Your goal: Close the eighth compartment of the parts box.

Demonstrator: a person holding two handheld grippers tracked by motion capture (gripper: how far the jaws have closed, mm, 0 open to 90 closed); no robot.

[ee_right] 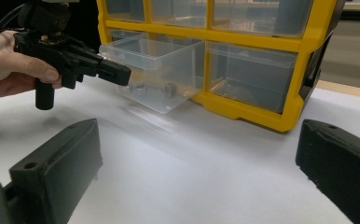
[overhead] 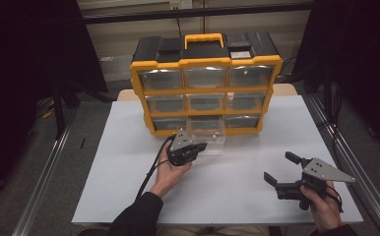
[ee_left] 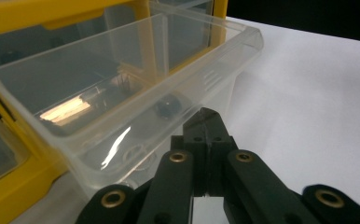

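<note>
High view: the left gripper (overhead: 201, 146), jaws pressed together with nothing between them, sits with its tip at the front wall of the clear plastic drawer (overhead: 212, 133) pulled out of the bottom row of the yellow-and-black organiser cabinet (overhead: 205, 83). Over the white table (overhead: 237, 191), well apart, the right gripper (overhead: 279, 169) holds its jaws spread wide.

No legible text or labels.
</note>
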